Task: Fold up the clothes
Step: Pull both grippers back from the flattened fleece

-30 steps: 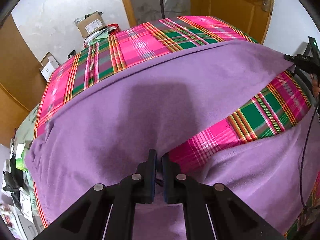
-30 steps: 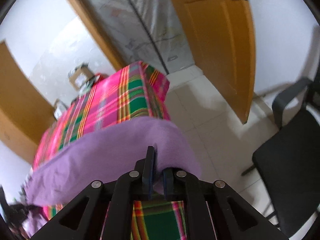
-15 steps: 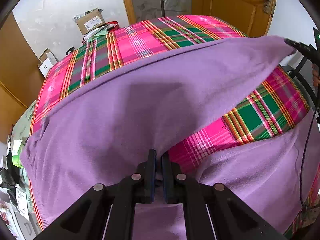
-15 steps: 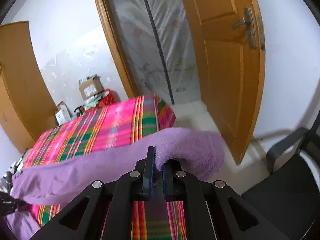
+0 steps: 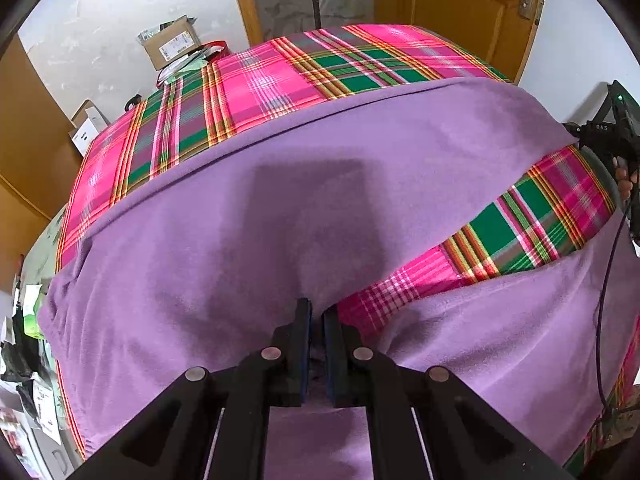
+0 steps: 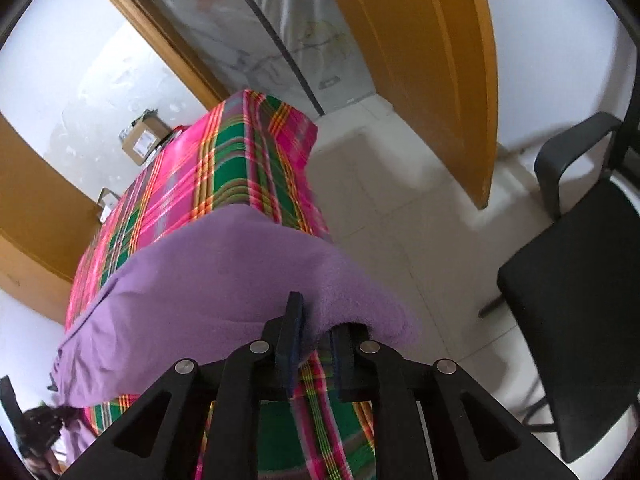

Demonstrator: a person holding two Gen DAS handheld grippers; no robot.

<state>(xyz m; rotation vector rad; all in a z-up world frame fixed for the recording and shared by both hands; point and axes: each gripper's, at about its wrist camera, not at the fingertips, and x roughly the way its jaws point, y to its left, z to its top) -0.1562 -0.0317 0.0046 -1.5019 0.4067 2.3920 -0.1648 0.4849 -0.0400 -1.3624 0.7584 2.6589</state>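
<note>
Both grippers' fingers clamp the soft purple fleece garment [image 5: 360,184], stretched over the pink-green plaid tabletop [image 5: 280,76]; only the right view shows the black chair [image 6: 580,264] beside the edge.

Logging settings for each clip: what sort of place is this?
Probably a room in a home, used partly for storage: a table under a plaid tablecloth, a wooden door, cardboard boxes by the wall, a black chair.
</note>
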